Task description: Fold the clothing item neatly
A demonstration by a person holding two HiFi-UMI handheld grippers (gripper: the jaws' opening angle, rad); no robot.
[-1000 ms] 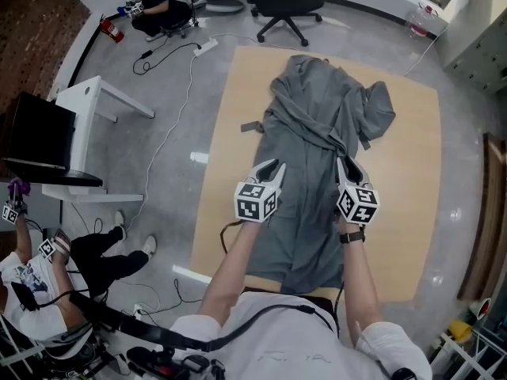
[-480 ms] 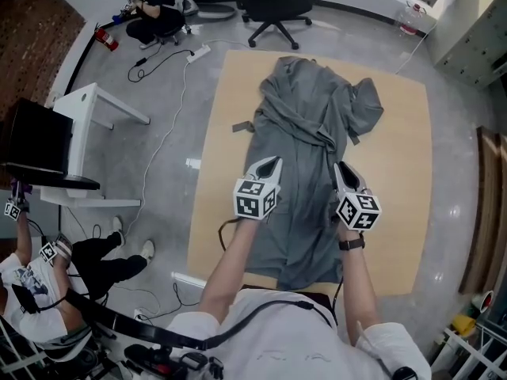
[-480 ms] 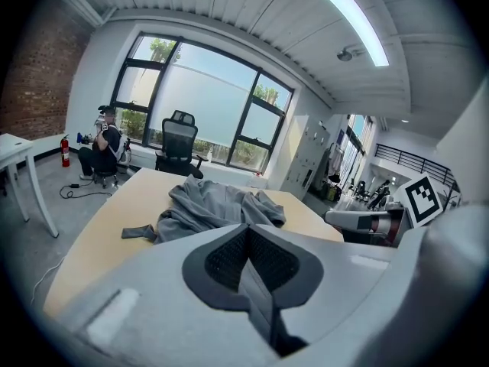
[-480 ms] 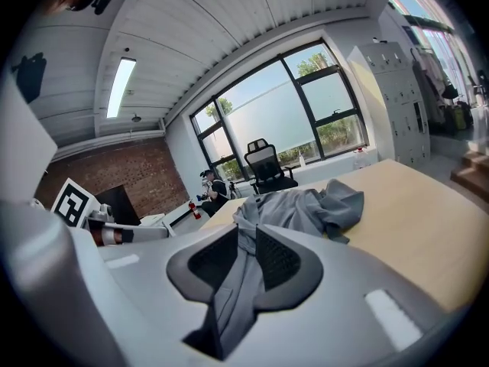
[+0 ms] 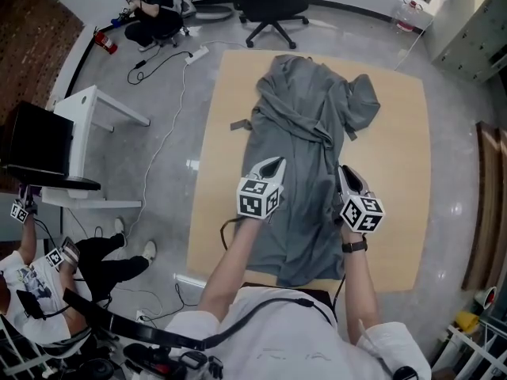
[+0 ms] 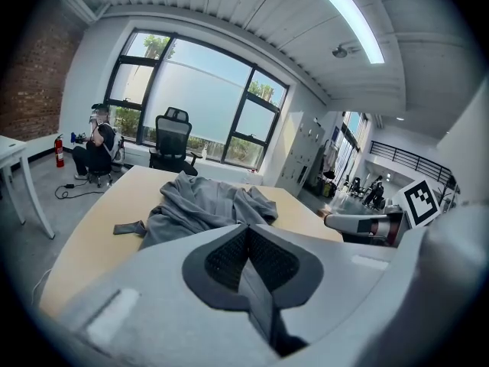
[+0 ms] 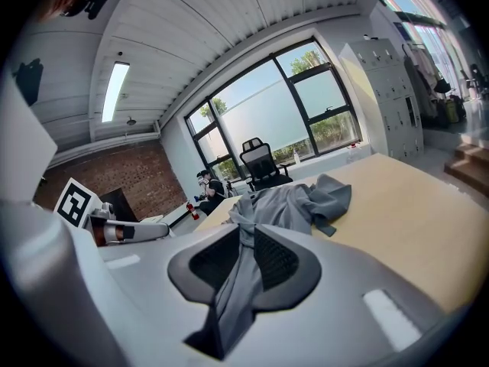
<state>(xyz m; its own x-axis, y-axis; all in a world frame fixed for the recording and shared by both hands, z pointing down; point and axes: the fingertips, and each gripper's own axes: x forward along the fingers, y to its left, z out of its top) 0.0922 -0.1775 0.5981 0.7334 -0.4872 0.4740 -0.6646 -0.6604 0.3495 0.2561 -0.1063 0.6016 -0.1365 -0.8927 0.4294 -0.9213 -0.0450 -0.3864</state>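
Grey robe lay lengthwise on the wooden table, each side edge pinched, by the left gripper pressed shut and the right gripper whose jaws had just been closing, apparently to lift it for folding.

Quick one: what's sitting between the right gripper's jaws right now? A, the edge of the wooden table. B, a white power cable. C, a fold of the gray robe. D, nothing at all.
C: in the right gripper view, the right gripper has just been closing its jaws, and a fold of the gray robe runs down between its pads, pinched there.
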